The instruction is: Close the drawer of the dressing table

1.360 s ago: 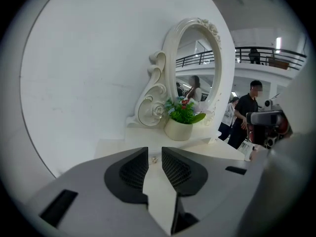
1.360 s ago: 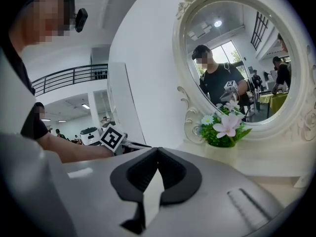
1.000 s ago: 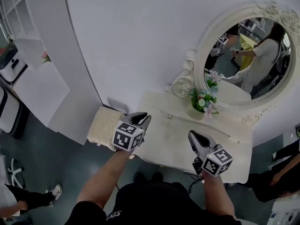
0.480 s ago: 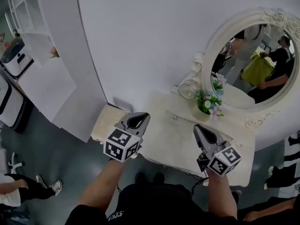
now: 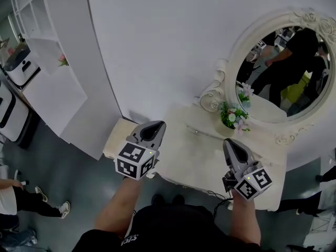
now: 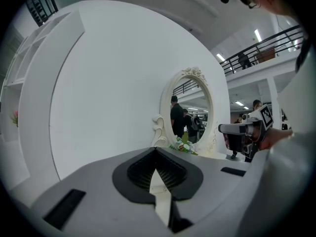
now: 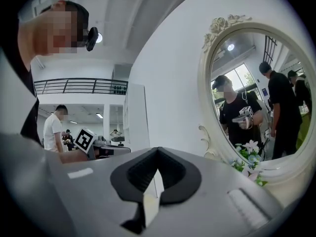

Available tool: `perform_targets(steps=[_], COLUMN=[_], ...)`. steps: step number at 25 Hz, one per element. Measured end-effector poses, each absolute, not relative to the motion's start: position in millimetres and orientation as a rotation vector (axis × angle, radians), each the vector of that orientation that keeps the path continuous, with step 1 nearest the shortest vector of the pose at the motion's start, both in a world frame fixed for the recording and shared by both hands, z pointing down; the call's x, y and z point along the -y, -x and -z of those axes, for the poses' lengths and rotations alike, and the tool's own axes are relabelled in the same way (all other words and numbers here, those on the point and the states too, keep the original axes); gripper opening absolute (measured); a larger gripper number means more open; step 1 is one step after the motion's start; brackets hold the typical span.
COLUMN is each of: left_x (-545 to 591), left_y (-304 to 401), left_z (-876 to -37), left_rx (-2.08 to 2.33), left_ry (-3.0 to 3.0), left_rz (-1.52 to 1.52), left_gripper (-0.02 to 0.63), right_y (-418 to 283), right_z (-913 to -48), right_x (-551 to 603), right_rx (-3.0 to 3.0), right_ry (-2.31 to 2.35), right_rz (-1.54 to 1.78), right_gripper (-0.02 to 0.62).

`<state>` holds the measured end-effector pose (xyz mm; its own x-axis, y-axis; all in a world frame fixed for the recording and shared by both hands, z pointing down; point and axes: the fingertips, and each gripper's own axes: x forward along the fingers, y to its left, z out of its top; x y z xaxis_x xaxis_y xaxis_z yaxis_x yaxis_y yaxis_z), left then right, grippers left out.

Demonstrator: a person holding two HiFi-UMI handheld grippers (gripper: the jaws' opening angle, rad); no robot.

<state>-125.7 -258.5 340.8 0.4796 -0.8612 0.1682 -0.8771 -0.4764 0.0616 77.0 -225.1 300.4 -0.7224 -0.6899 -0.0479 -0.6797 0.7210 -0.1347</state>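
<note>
The white dressing table [image 5: 195, 152] stands against the curved wall under an oval mirror [image 5: 310, 105]. Its drawer front is hidden below the tabletop's front edge, so I cannot tell how the drawer stands. My left gripper [image 5: 156, 125] hangs over the table's left end. Its jaws have just been closing and now meet with nothing between them, as the left gripper view [image 6: 157, 150] also shows. My right gripper [image 5: 229, 141] hovers over the right half of the tabletop, shut and empty, tips together [image 7: 158, 149]. Both point toward the wall.
A small flower pot [image 5: 231, 117] sits at the back of the tabletop by the mirror frame. A cushioned stool [image 5: 116, 140] stands left of the table, with a white shelf unit [image 5: 52, 88] further left. A cable [image 5: 215, 195] hangs under the table. A person's legs [image 5: 23, 202] show at lower left.
Both grippers have risen above the tabletop and sit closer to the camera. The left gripper's jaws have come together. The reflections in the mirror have shifted.
</note>
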Motion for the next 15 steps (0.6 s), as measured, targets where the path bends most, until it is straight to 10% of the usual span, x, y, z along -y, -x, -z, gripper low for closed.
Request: perform_targets(steps=[15], left_x=[255.9], left_y=[119.1], left_z=[-349.8], left_rx=[1.52], left_ry=[-2.556], left_rz=[-0.186], left_gripper=[0.006], right_y=[-78.9], right_z=[-314.3], right_x=[230.2], right_rx=[-2.851], right_ry=[1.104], right_rz=[0.197], right_gripper=[0.008])
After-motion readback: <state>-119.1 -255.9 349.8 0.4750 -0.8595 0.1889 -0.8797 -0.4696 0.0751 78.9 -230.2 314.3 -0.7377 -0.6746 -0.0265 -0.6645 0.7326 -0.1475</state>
